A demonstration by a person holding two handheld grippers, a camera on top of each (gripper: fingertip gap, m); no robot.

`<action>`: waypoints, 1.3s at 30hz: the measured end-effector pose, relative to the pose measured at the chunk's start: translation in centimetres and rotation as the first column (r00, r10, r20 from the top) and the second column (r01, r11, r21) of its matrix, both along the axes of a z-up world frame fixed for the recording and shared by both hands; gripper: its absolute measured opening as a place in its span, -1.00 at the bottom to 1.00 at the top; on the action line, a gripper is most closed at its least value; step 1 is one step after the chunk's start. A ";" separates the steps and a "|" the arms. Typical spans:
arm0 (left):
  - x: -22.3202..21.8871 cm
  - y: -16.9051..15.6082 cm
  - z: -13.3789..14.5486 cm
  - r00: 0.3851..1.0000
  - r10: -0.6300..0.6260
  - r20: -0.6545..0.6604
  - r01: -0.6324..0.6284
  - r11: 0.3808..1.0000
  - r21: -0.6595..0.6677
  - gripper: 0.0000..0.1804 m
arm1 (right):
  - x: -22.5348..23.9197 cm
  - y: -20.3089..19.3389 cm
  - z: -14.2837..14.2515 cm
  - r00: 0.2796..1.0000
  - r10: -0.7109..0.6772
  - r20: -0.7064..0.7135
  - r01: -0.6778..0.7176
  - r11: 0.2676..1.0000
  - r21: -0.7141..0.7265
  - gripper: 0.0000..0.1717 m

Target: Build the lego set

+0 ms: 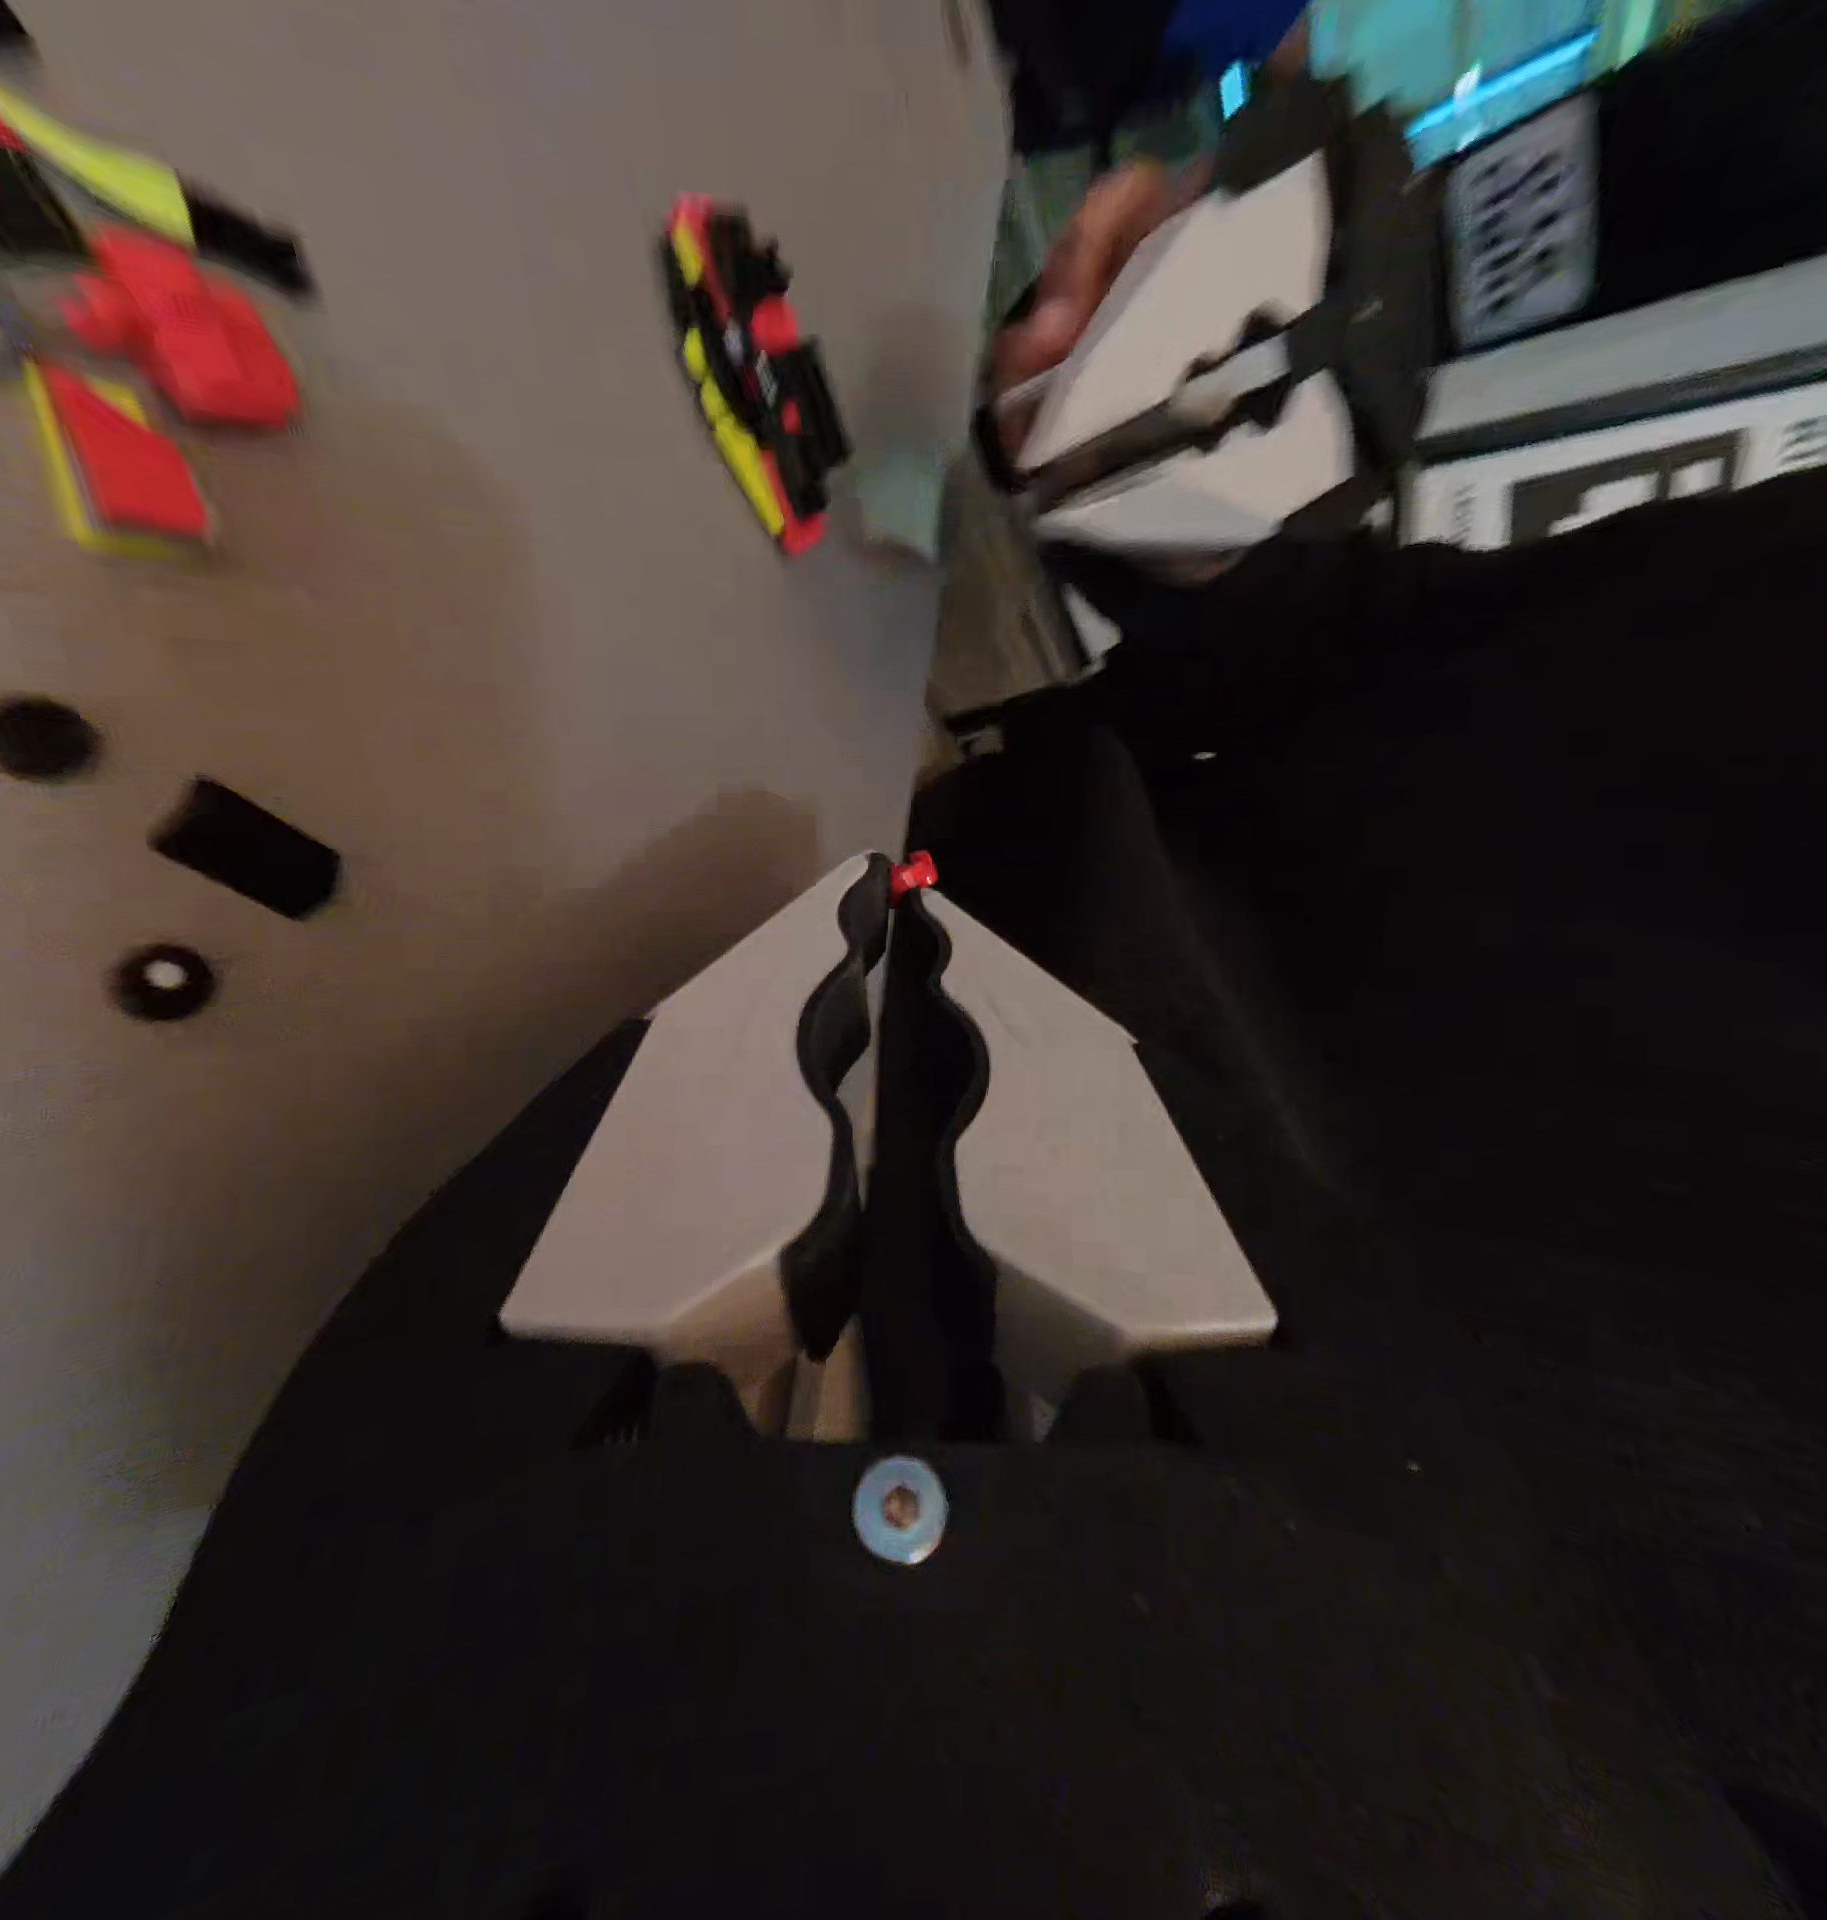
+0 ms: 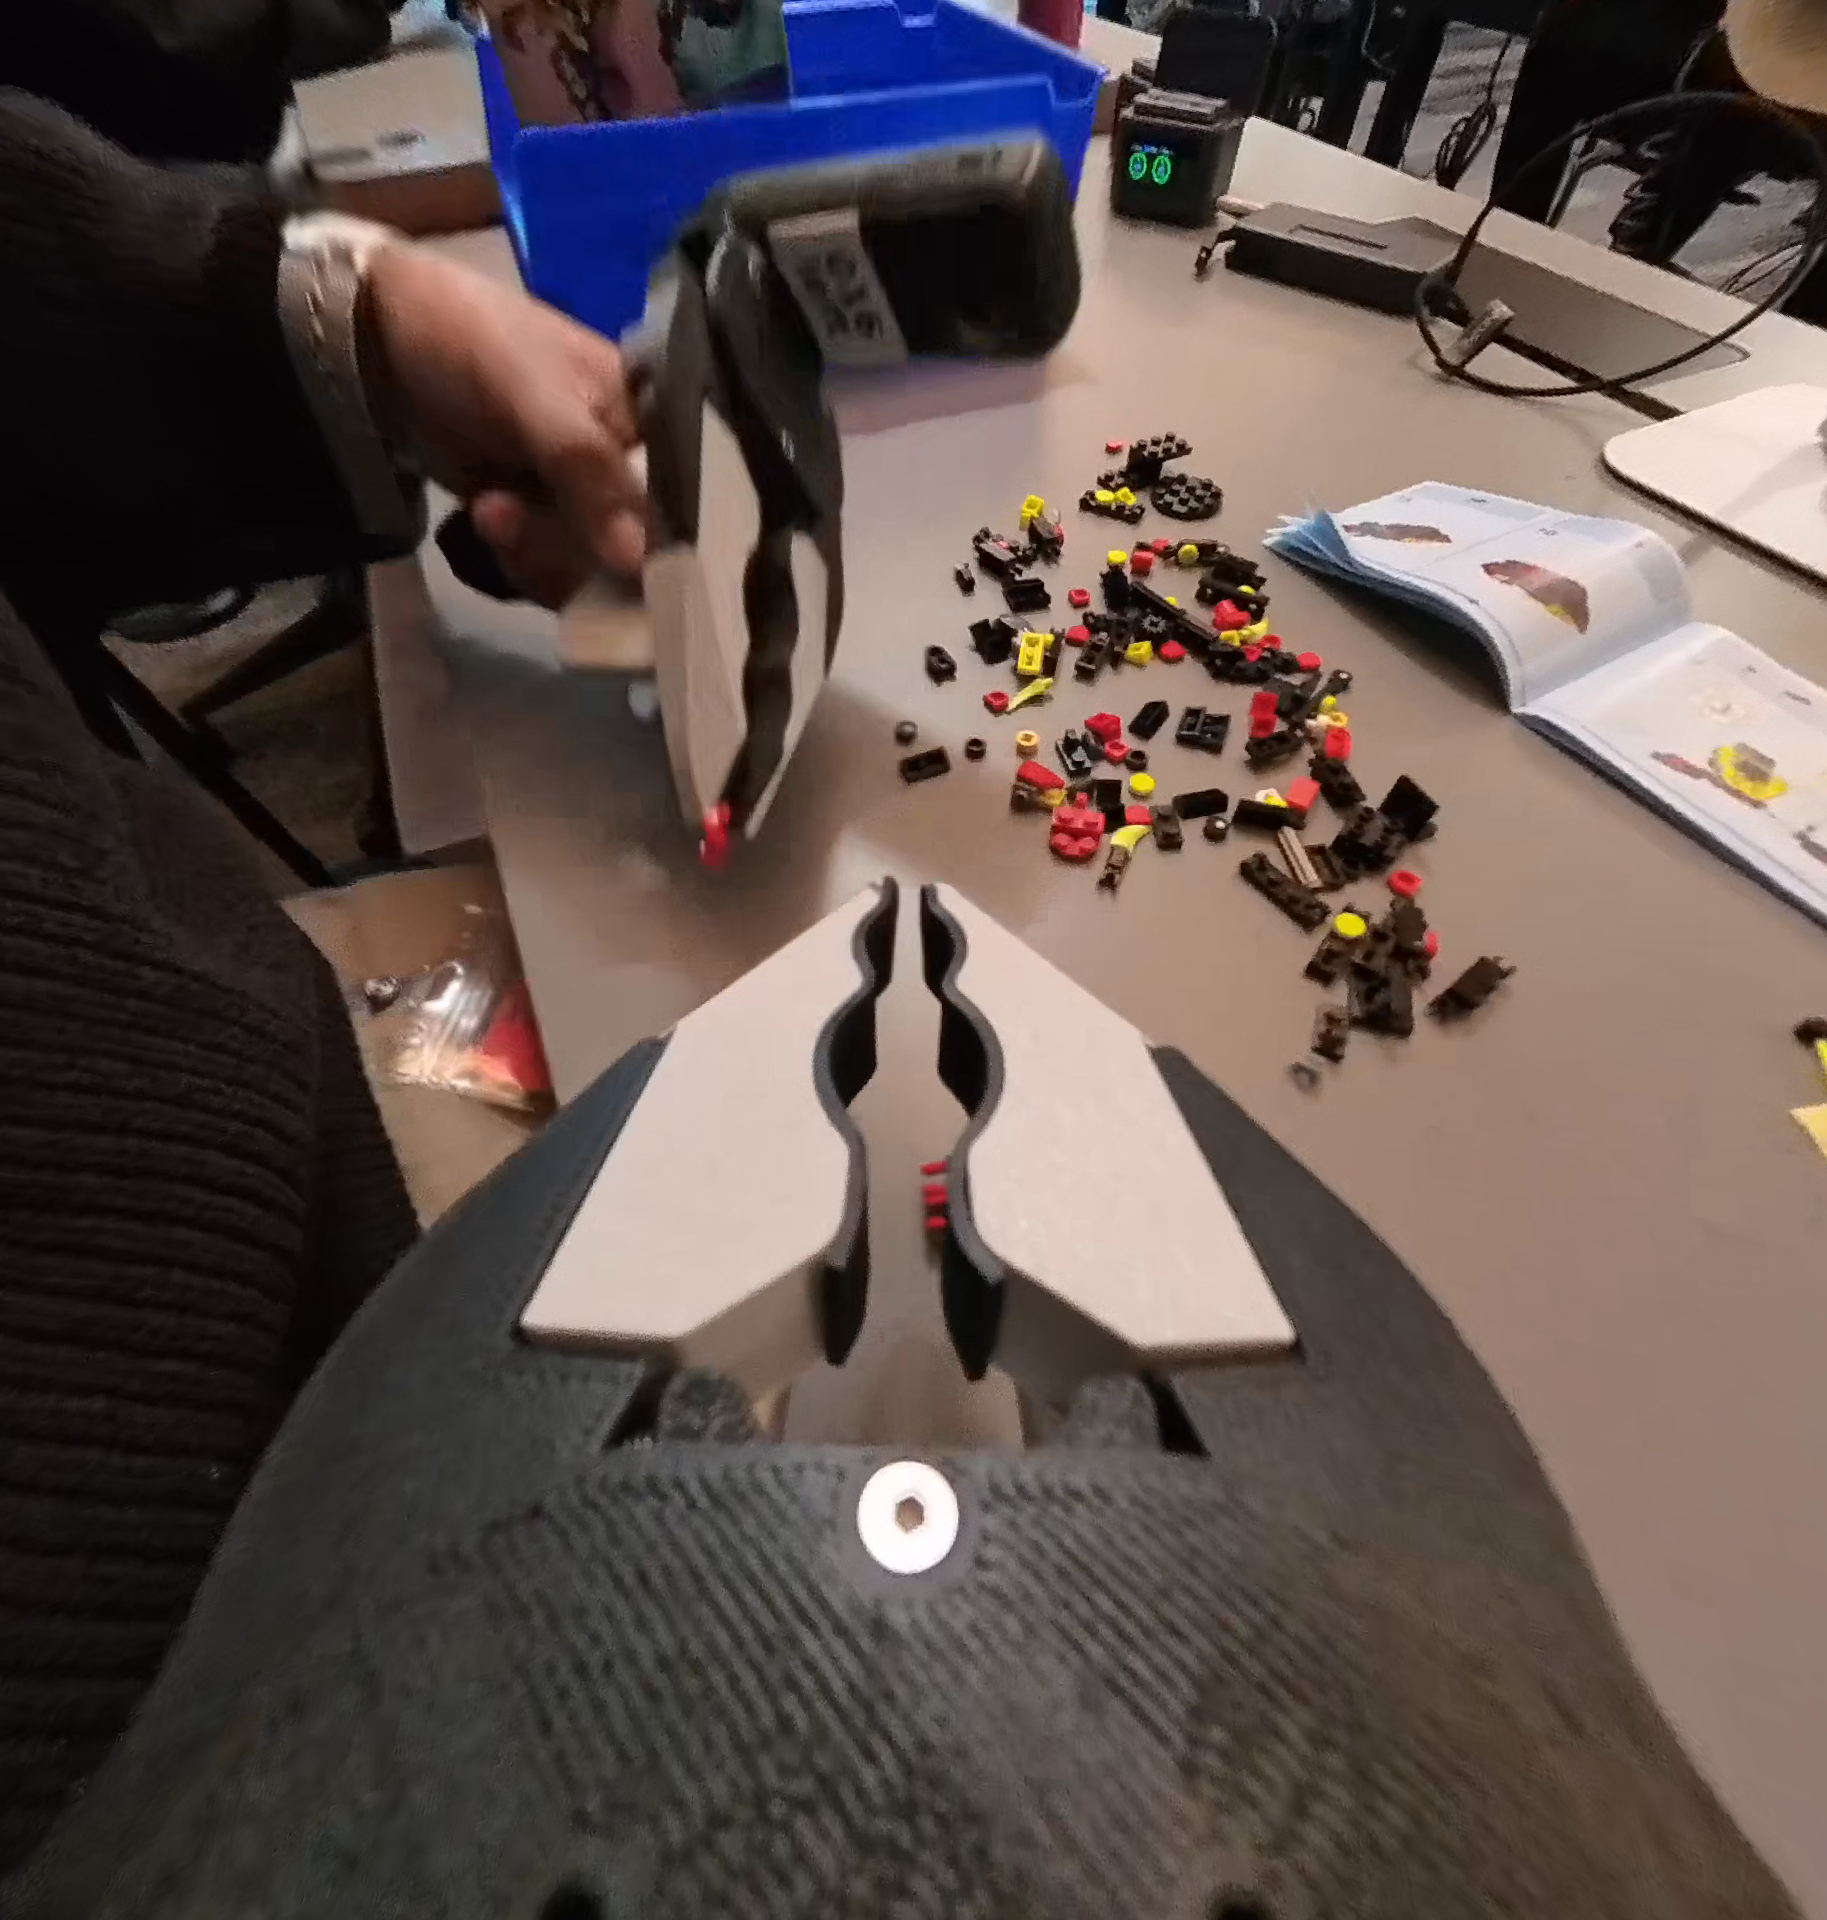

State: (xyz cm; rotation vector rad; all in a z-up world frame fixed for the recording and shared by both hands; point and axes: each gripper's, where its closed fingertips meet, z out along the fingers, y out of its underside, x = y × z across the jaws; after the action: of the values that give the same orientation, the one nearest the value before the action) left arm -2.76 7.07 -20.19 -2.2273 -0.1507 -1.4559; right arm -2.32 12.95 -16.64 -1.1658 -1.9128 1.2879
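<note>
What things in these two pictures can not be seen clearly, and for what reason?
- Small red piece pinched at the left gripper tips: exact shape too small; blurred in the right wrist view.
- Brick clusters in the left wrist view: motion blur.
- Red studs behind the right gripper fingers: mostly hidden.
- Blue bin: contents cut off at the top edge.
- Booklet: pages too small.

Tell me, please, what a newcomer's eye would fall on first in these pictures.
First, the scattered heap of small red, yellow and black building bricks on the grey table, with an open instruction booklet to its right. Next, the left hand-held gripper, held near the table's left edge, pinches a tiny red piece at its fingertips. The right hand-held gripper in the foreground stands slightly apart, with nothing at its tips.
</note>
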 end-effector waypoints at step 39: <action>-6.7 -23.9 -0.3 0.381 0.743 -0.551 -0.749 0.597 0.288 -0.75 | 16.3 -13.3 -2.8 0.980 -0.198 0.033 0.197 0.980 0.034 -0.82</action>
State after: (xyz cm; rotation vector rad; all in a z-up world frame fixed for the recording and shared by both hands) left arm -9.45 -16.81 -20.46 -2.0428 -0.8291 -0.1679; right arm 13.96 -0.38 -19.45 -1.3351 -1.7842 1.1348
